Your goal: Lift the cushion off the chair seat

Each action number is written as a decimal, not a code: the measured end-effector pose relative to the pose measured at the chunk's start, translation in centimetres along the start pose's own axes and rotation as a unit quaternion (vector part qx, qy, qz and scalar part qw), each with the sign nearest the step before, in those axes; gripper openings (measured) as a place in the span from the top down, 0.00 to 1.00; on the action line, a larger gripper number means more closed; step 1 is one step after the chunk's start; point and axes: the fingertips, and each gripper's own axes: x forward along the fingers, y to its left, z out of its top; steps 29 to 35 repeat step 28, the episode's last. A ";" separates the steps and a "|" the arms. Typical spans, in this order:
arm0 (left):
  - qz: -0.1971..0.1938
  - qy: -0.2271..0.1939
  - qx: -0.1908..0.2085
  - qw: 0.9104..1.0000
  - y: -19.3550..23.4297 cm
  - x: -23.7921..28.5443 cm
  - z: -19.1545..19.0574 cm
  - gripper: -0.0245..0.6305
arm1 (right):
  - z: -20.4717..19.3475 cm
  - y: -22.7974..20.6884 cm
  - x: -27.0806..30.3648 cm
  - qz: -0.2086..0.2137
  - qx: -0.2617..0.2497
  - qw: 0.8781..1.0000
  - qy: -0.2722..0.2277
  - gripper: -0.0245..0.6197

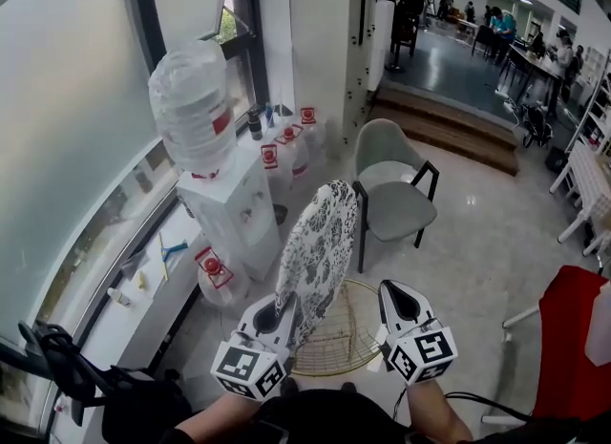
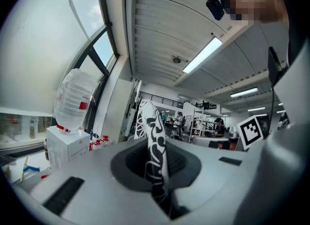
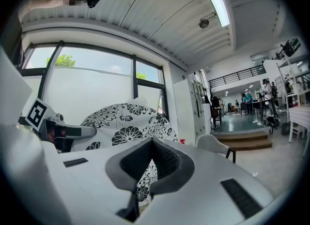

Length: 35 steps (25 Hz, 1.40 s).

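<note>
One cushion edge pinched in left gripper, upright.

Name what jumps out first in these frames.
The black-and-white floral cushion stands on edge mid-frame, pinched near its lower edge by the left gripper, over the round wicker chair seat. Next comes the big upturned water bottle on a white dispenser by the window, upper left. The right gripper is shut and empty, just right of the cushion.
</note>
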 end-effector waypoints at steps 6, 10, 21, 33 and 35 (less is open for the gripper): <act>0.007 0.001 0.006 1.000 0.0 0.1 -0.1 0.93 | 0.2 -0.1 0.4 0.014 -0.009 1.000 0.005 0.95; 0.008 -0.009 0.011 1.000 -0.1 0.2 0.0 0.93 | 0.4 -0.3 0.5 0.017 -0.010 1.000 0.001 0.95; 0.016 -0.035 0.037 0.999 0.4 0.4 1.1 0.93 | 0.9 -0.1 1.5 0.026 -0.014 1.000 0.001 0.95; 0.016 -0.045 0.039 0.998 0.3 0.0 1.1 0.93 | 0.6 0.2 1.6 0.031 -0.018 0.999 -0.001 0.95; 0.016 -0.045 0.039 0.998 0.3 0.0 1.1 0.93 | 0.6 0.2 1.6 0.031 -0.018 0.999 -0.001 0.95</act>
